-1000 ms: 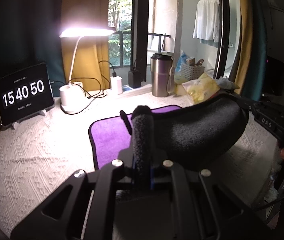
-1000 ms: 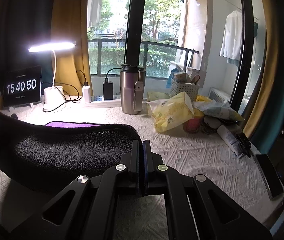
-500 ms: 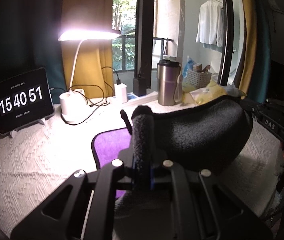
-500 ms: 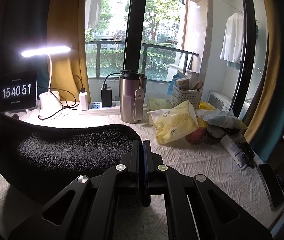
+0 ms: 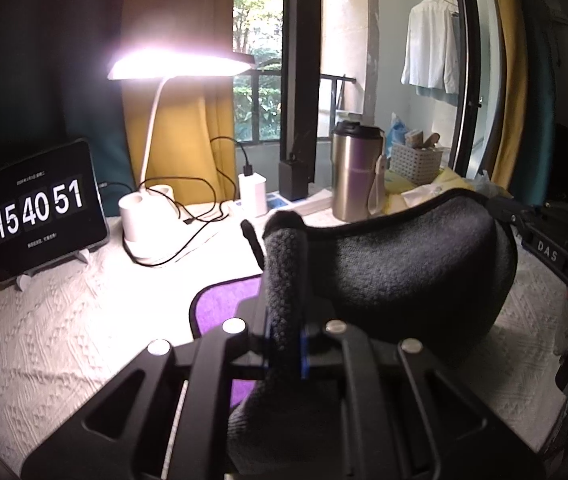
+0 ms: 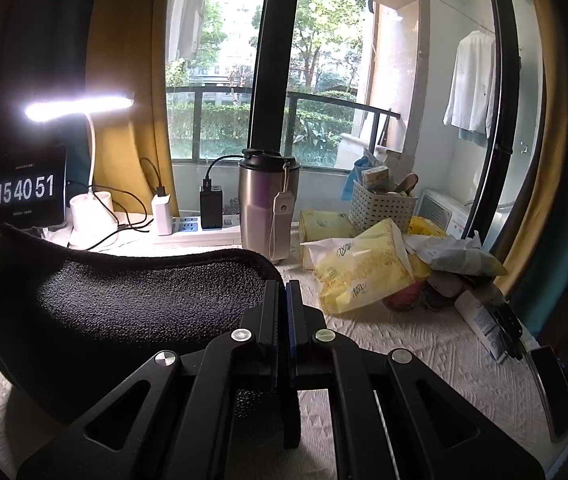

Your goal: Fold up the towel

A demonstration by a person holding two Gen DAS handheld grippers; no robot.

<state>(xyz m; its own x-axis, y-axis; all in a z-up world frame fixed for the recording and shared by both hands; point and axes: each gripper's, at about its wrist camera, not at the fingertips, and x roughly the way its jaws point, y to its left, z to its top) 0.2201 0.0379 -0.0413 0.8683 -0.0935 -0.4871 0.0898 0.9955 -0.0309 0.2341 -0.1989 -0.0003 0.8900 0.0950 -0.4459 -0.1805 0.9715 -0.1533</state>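
Note:
The towel (image 5: 412, 268) is dark grey on one side and purple (image 5: 220, 304) on the other. Its near edge hangs lifted between my two grippers, sagging in the middle, while the purple part still lies on the table. My left gripper (image 5: 284, 248) is shut on one corner of the towel. My right gripper (image 6: 283, 292) is shut on the other corner, with the towel (image 6: 136, 300) stretching away to its left. The right gripper also shows in the left wrist view (image 5: 540, 236) at the far right.
The table has a white textured cloth (image 5: 52, 344). At the back stand a tablet clock (image 5: 44, 208), a lit desk lamp (image 5: 144, 220), a power strip with chargers (image 6: 188, 224), a steel tumbler (image 6: 264, 208), a basket (image 6: 380, 208) and yellow bags (image 6: 364, 276). A phone (image 6: 552, 384) lies at the right edge.
Both grippers have risen with the towel's edge and carried it toward the back. Less of the purple side shows on the table now.

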